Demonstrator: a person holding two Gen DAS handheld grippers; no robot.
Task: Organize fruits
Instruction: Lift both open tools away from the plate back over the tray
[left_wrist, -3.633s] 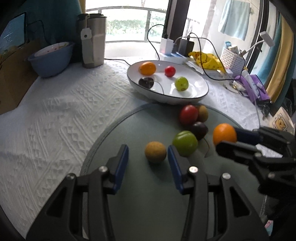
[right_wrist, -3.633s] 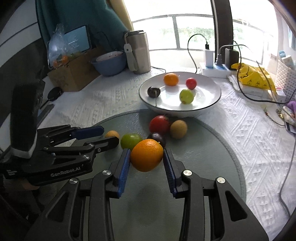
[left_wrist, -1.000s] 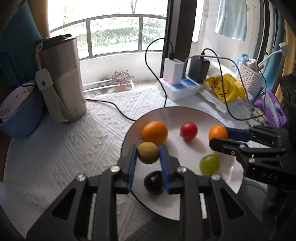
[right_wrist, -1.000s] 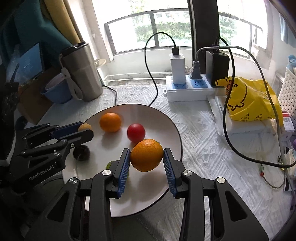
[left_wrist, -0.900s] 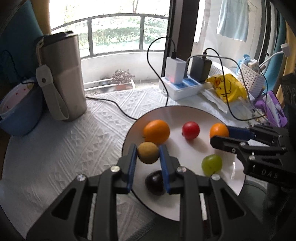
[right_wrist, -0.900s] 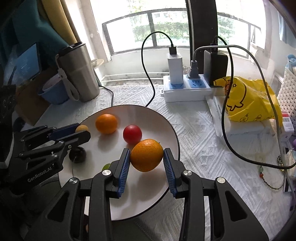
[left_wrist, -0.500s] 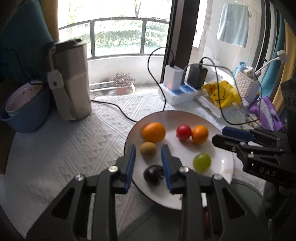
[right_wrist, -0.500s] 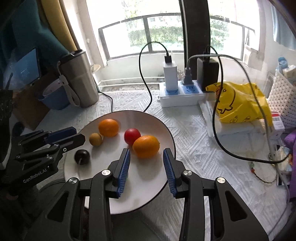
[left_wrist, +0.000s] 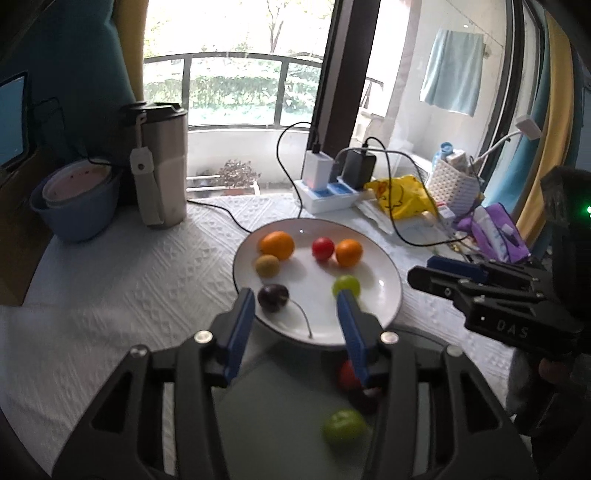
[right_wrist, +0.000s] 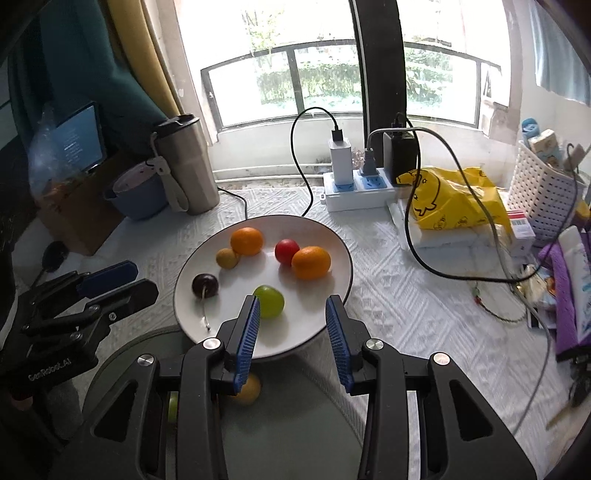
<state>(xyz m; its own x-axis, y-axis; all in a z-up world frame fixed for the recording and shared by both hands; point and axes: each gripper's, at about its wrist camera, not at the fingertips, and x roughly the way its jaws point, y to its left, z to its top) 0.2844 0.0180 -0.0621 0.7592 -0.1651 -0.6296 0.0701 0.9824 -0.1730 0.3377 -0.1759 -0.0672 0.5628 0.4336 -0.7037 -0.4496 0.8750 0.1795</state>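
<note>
A white plate (left_wrist: 388, 295) (right_wrist: 340, 251) holds two oranges (left_wrist: 276, 244) (left_wrist: 348, 252), a red fruit (left_wrist: 322, 248), a brown fruit (left_wrist: 267, 265), a dark cherry (left_wrist: 272, 297) and a green fruit (left_wrist: 346, 285). My left gripper (left_wrist: 295, 310) is open and empty above the plate's near rim. My right gripper (right_wrist: 293, 317) is open and empty, also pulled back over the near rim. On the grey round mat (left_wrist: 280, 406) lie a red fruit (left_wrist: 345, 374), a dark fruit (left_wrist: 365, 400) and a green fruit (left_wrist: 343, 426). The right wrist view shows a brown fruit (right_wrist: 247, 393) on the mat.
A steel tumbler (left_wrist: 160, 166) and a blue bowl (left_wrist: 77, 206) stand at the back left. A power strip with chargers (right_wrist: 358, 188), cables, a yellow bag (right_wrist: 450, 206) and a white basket (right_wrist: 543, 188) crowd the back right. A white textured cloth (left_wrist: 129, 288) covers the table.
Both grippers let go of their fruits onto the plate, the left the brown fruit, the right the orange. Both have since opened wider and drawn back toward the mat.
</note>
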